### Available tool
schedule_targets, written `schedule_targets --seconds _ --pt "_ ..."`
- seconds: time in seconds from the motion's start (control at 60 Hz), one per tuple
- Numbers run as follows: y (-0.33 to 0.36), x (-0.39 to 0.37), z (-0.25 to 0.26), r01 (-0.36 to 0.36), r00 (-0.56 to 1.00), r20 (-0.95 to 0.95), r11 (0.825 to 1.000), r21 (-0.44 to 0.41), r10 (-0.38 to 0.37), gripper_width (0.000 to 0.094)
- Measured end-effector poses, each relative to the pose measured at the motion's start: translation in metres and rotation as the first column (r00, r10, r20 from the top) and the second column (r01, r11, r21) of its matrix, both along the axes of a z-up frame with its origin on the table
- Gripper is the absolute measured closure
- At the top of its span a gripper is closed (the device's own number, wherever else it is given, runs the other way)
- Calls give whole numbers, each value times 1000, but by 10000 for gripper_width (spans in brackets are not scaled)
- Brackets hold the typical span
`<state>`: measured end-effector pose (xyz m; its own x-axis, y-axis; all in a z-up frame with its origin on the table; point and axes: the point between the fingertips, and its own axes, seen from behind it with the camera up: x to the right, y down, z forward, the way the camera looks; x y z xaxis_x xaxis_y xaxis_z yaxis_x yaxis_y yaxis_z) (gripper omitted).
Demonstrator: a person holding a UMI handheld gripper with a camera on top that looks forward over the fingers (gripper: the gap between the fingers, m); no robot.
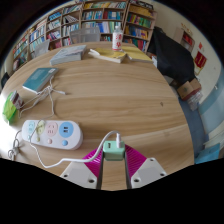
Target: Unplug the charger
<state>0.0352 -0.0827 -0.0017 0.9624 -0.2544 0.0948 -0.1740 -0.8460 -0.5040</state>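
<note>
Green charger between open hand-held gripper fingers

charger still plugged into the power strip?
No: the green charger sits between the gripper's open fingers on the wooden table, apart from the white power strip.

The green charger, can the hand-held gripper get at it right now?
Probably yes. The green charger sits just ahead of the hand-held gripper, roughly in line with the gap between its open fingers, and nothing lies between them on the wooden table.
</note>
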Motion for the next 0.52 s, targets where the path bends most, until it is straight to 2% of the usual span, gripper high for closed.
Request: schedule_targets --seconds 0.1,0.15,0.233,0.283,0.333,0.4,0.517 --pt "13 2 -8 -72 996 -49 997 -4 71 569" --pt "22 4 -4 -104 992 -65 995 13 104 505" --pt "30 2 1 -160 981 -106 985 57 165 209" --pt "31 4 7 -188 973 -118 979 84 197 75" --pt "29 7 17 -212 967 -118 971 113 225 105" --pt "23 15 28 -240 958 -127 960 143 258 87" --pt "-6 34 49 -246 948 -156 950 192 277 84"
